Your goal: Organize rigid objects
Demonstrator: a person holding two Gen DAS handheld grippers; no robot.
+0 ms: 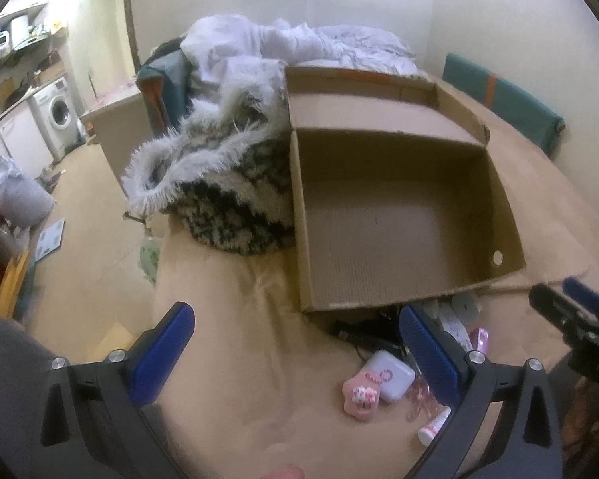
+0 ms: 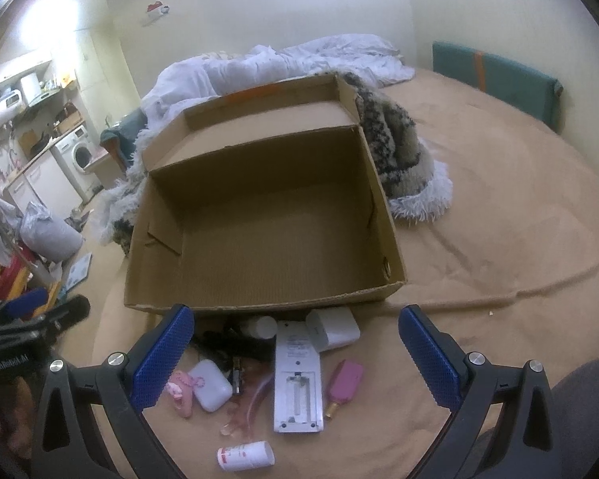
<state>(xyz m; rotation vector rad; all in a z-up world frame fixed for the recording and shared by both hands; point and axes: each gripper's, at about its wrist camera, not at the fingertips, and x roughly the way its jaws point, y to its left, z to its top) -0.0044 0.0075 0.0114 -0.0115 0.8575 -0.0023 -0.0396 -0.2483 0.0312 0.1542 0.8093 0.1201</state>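
Evidently start: brown cardboard box (image 2: 267, 223) empty, both grippers' fingers spread, holding nothing; next, grasp white rectangular remote (image 2: 298, 383).

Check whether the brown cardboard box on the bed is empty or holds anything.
Empty: the brown cardboard box shows only bare floor in both views; the small items lie outside it.

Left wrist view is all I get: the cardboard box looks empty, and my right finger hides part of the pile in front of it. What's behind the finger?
Observer: A long white remote lying back side up, battery bay open, pointing toward the cardboard box.
Operator: Anything right of it?
Observer: A pink perfume bottle beside it, and a white charger block nearer the box.
Operator: Is the right gripper holding something?
Observer: No. The right gripper is open above the pile, its jaws wide apart.
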